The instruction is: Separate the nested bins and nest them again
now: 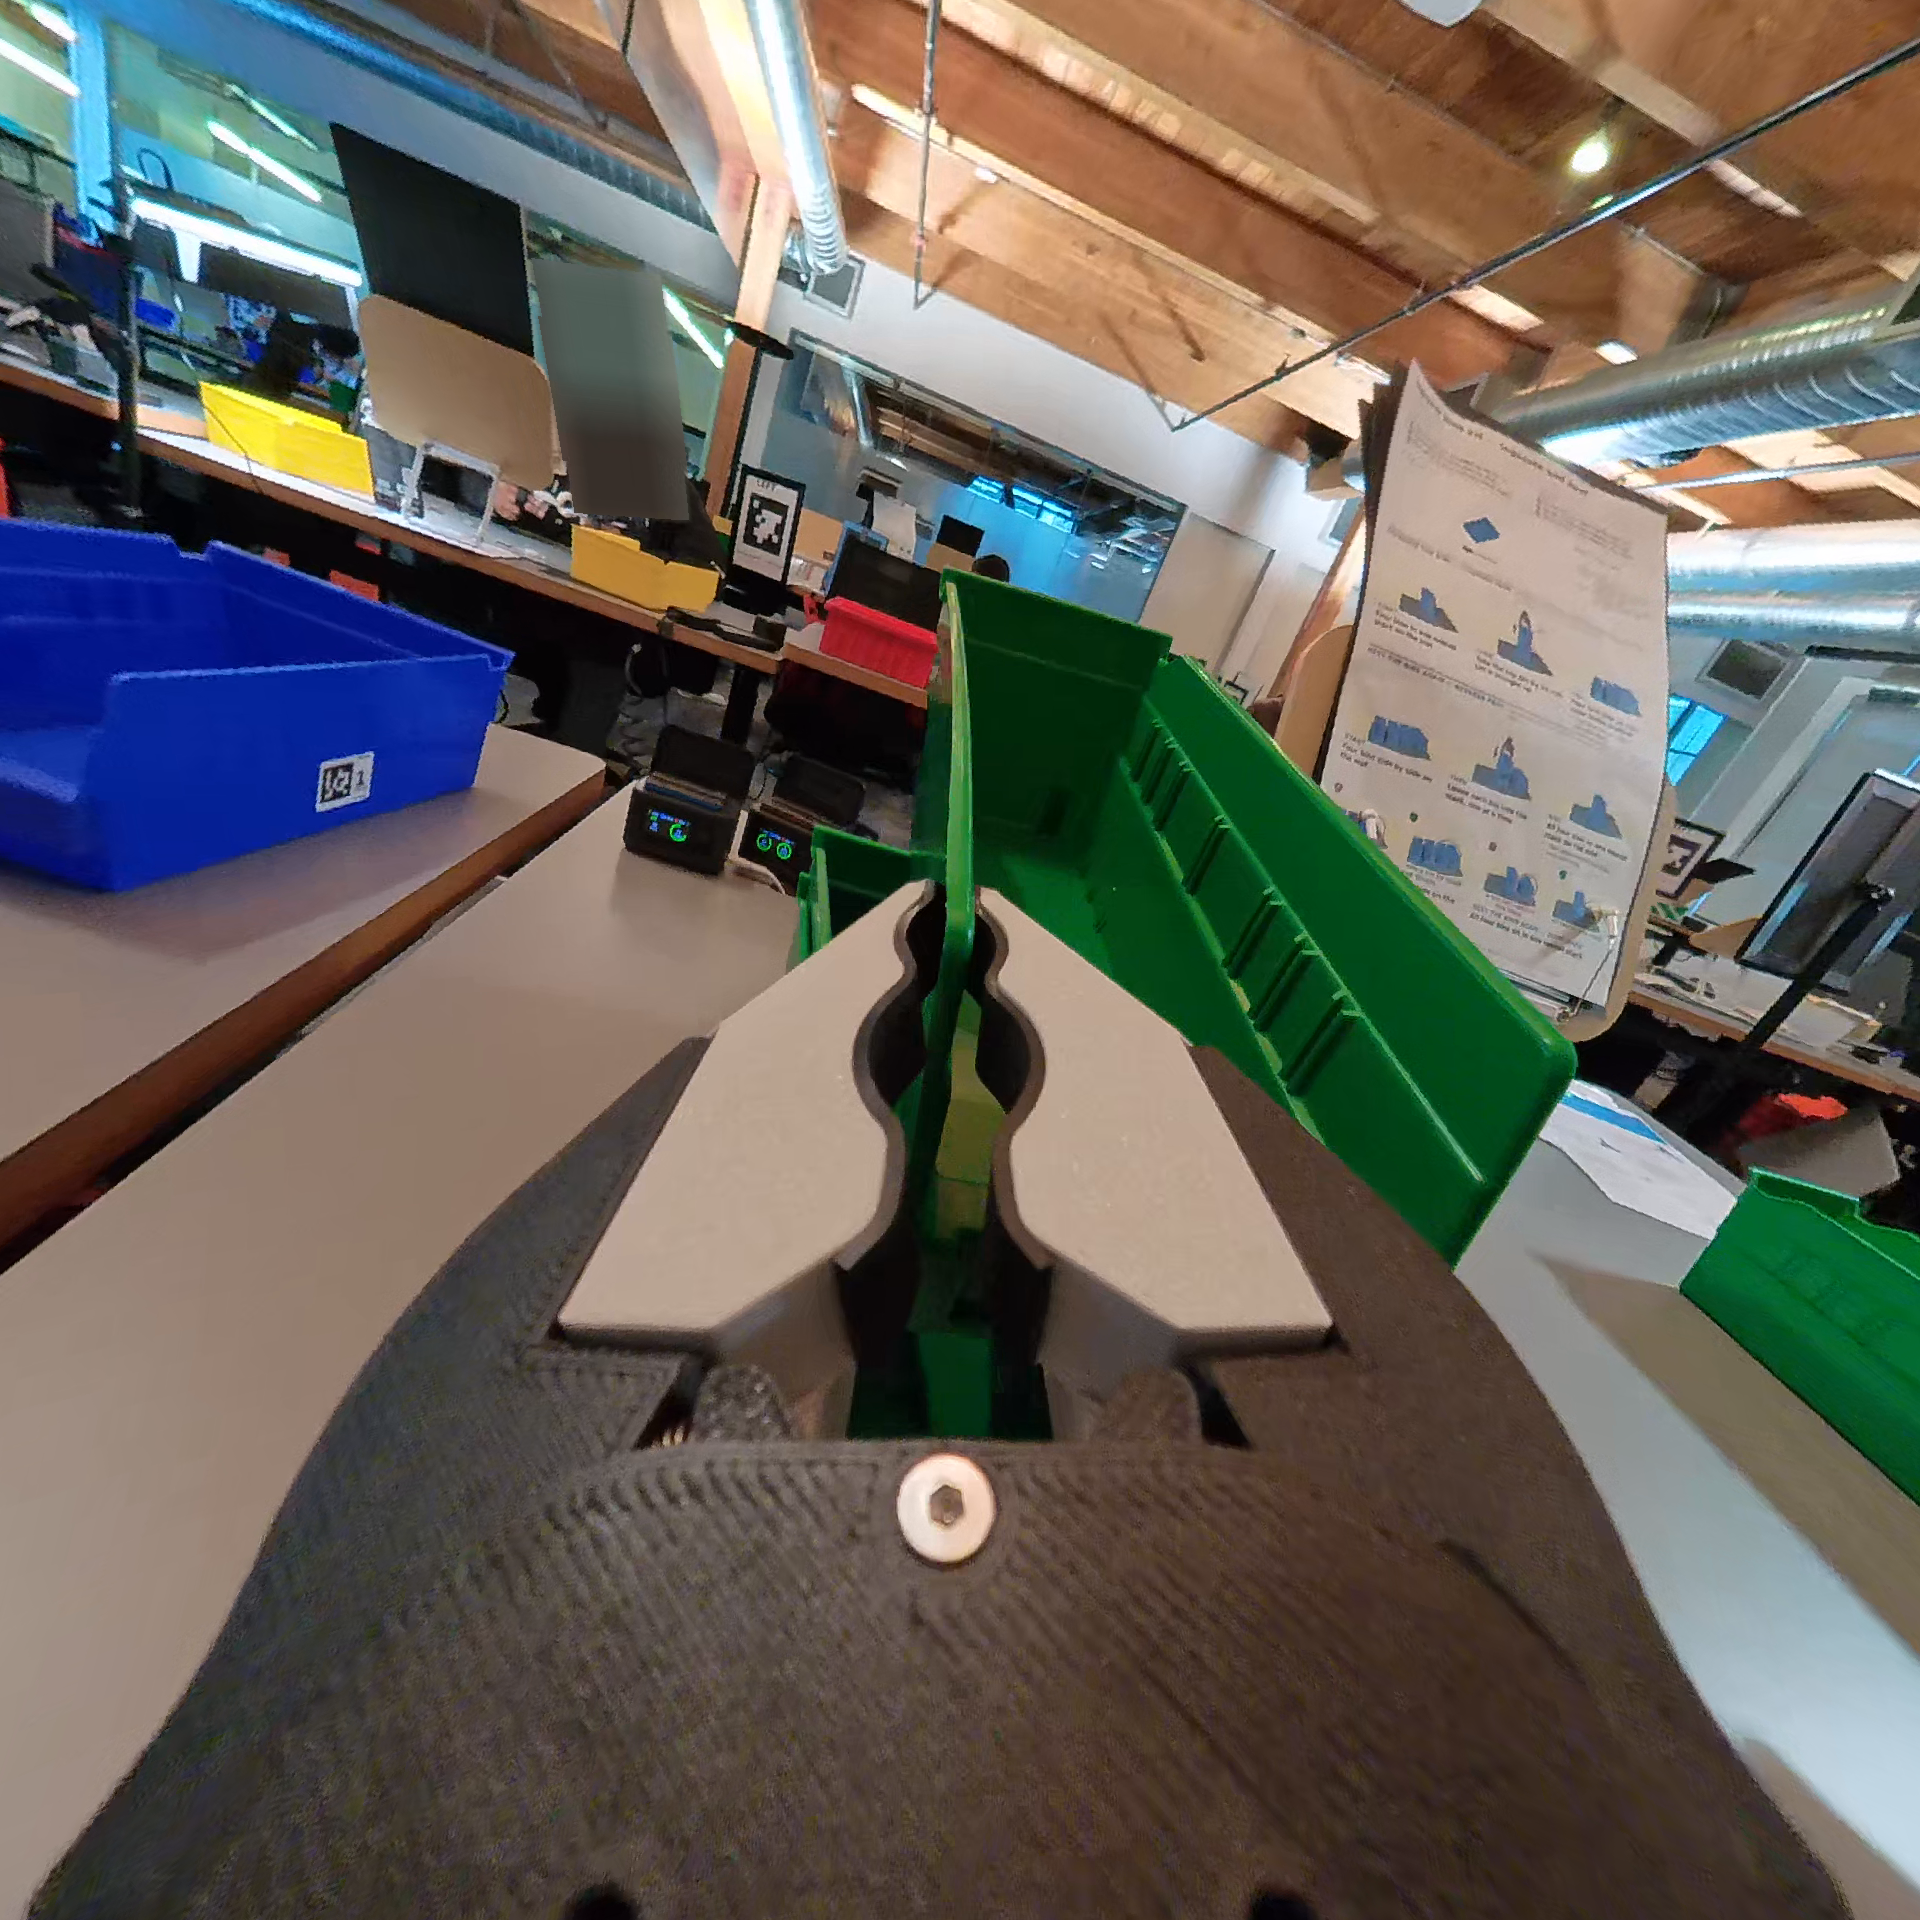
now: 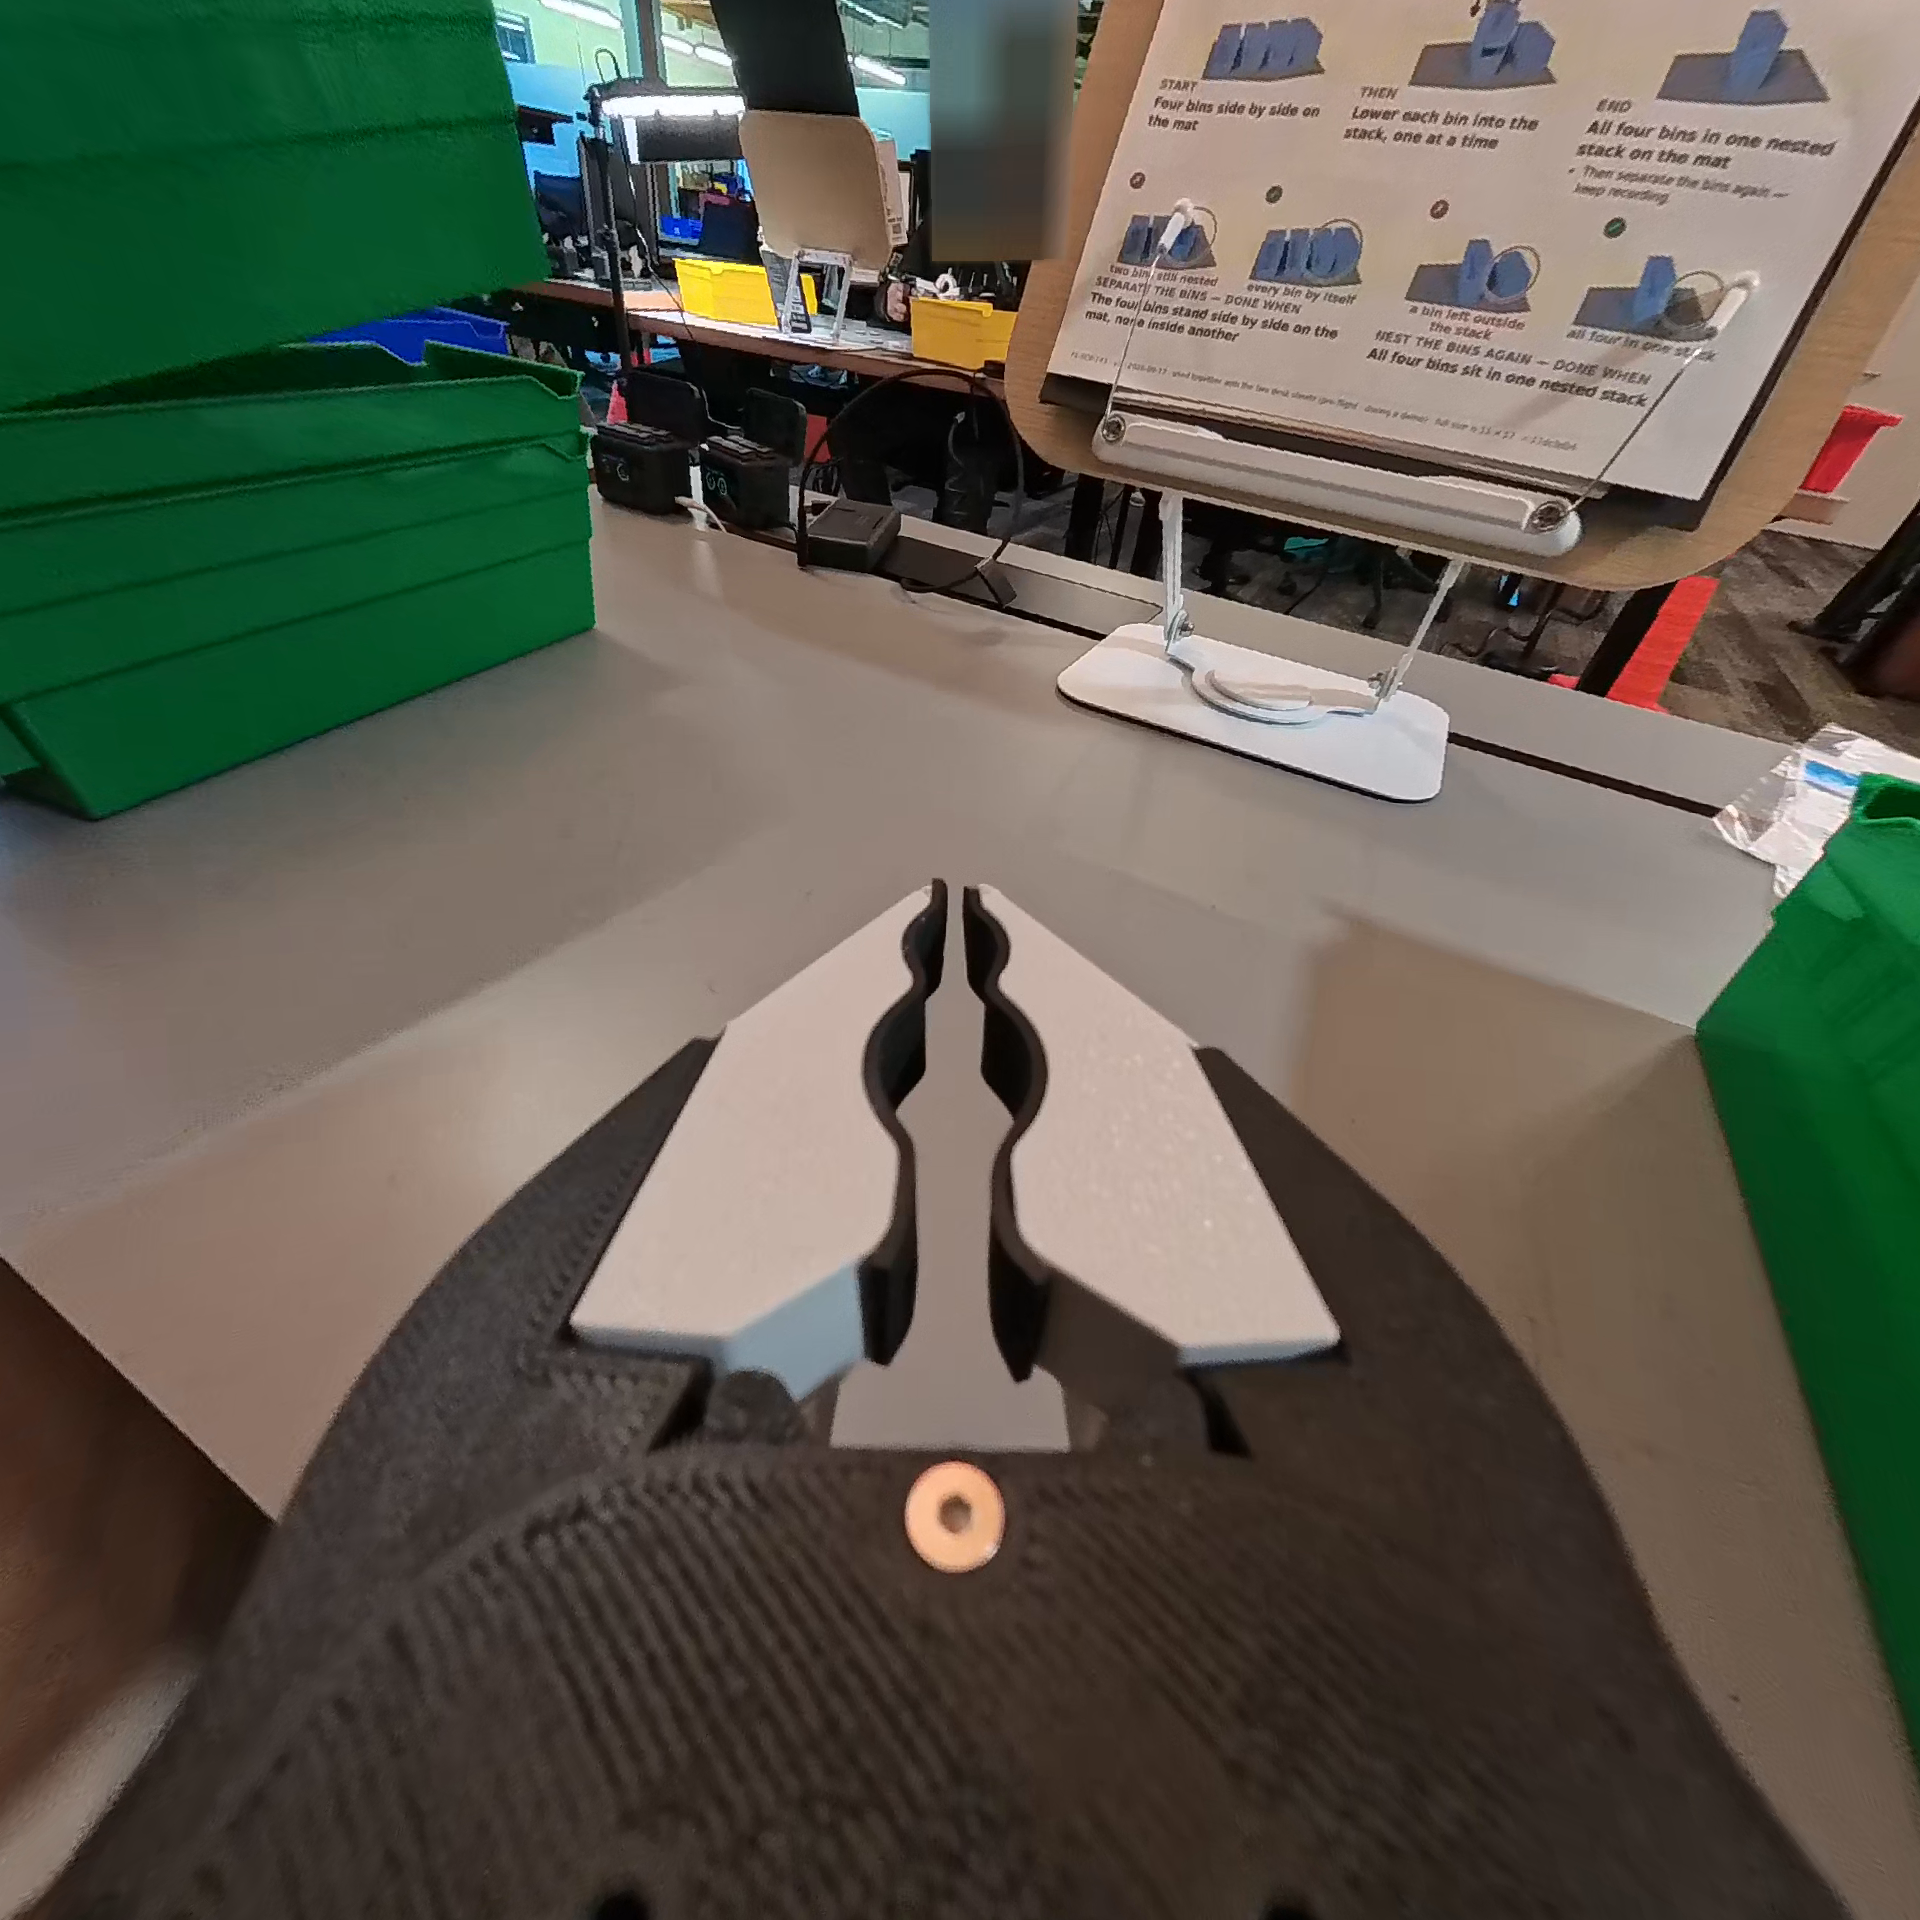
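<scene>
A grey laminate worktable [image 2: 727, 748] fills both views. At the left edge of your right wrist view, a stack of nested green plastic bins [image 2: 291, 582] sits on it, with a lifted green plastic bin [image 1: 1195, 831] hanging tilted above in the upper left. A separate green bin [image 2: 1829, 1195] stands at the right edge. In the centre of your left wrist view, your left gripper [image 1: 961, 914] pinches the lifted bin's thin side wall. Your right gripper [image 2: 954, 899] hovers over bare table, its jaws nearly pressed together and holding nothing. The bin looks light, stiff and smooth, so it may slip or swing; a grip on the rim, near mid-length, probably keeps it level.
</scene>
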{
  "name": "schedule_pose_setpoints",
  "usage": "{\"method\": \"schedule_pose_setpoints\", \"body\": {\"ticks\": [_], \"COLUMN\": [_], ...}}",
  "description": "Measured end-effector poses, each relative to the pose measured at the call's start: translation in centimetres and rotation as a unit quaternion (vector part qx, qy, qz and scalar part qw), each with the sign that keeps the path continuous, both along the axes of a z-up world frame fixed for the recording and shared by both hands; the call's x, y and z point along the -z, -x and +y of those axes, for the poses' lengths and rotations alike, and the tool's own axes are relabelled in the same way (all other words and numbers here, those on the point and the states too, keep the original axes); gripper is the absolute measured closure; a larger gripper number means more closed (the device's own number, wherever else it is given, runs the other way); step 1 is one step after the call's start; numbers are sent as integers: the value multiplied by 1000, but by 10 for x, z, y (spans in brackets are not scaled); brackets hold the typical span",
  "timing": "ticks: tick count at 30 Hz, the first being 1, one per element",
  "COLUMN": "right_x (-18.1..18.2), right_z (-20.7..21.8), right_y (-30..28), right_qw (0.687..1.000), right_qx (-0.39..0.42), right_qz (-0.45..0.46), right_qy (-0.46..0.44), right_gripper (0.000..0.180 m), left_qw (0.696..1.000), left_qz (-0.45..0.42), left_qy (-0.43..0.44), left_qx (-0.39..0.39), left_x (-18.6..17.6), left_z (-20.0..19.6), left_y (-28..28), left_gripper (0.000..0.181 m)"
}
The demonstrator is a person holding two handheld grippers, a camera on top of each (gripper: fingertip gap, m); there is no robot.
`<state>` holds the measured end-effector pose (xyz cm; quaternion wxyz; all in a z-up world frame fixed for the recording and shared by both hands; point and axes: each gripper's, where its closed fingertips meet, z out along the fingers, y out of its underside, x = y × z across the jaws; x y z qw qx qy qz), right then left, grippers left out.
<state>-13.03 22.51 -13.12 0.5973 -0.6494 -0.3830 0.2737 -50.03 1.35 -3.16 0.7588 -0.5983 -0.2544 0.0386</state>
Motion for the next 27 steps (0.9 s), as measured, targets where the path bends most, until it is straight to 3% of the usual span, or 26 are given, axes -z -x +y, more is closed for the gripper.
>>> {"method": "schedule_pose_setpoints", "body": {"ticks": [9, 15, 19, 22, 24, 26, 27], "right_x": [-21, -72, -100, -107, -102, -98, -94], "right_z": [-21, -102, -158, -167, -154, -137, -133], "right_y": [9, 49, 64, 63, 59, 45, 44], "right_qw": [999, 987, 975, 976, 983, 985, 986], "right_qx": [-12, -88, -133, -124, -85, -41, -46], "right_qz": [14, 91, 135, 159, 156, 165, 160], "right_qy": [-47, -99, -113, -80, -48, -36, -31], "right_gripper": [169, 138, 111, 101, 107, 130, 130], "left_qw": [997, 992, 983, 975, 970, 972, 972], "left_qz": [48, 89, 129, 147, 146, 126, 112], "left_qy": [-64, -78, -54, -36, -29, -23, -27], "left_qx": [19, 45, 115, 163, 191, 198, 203], "left_x": [-53, -73, -64, -48, -38, -28, -24], "left_z": [-2, 15, 43, 59, 66, 71, 72], "left_y": [-44, -109, -176, -221, -246, -257, -260], "left_gripper": [181, 181, 181, 181, 181, 181, 181]}}
